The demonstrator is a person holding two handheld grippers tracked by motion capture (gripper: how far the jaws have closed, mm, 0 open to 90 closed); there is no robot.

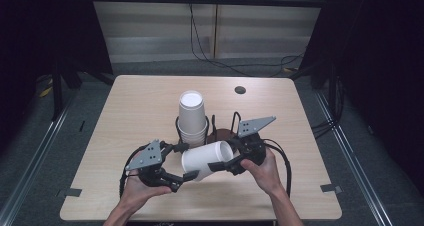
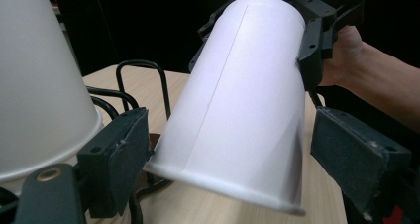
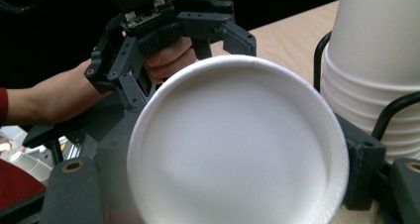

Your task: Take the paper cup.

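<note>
A single white paper cup (image 1: 205,158) lies on its side just above the table, between both grippers. My right gripper (image 1: 227,156) is shut on its narrow base end; in the right gripper view the round base (image 3: 237,144) sits between the jaws. My left gripper (image 1: 184,161) stands open around the wide rim end. In the left gripper view its left pad (image 2: 119,149) is against the cup (image 2: 237,110), while the right pad (image 2: 356,154) stands slightly off it. Behind the cup, a stack of upside-down white cups (image 1: 192,116) stands in a black wire holder (image 1: 212,126).
The light wooden table (image 1: 135,101) has a small dark hole (image 1: 240,90) at the back right. The cup stack (image 2: 34,85) and wire holder (image 2: 143,68) stand close to the left gripper's left jaw. Cables run across the floor beyond the table.
</note>
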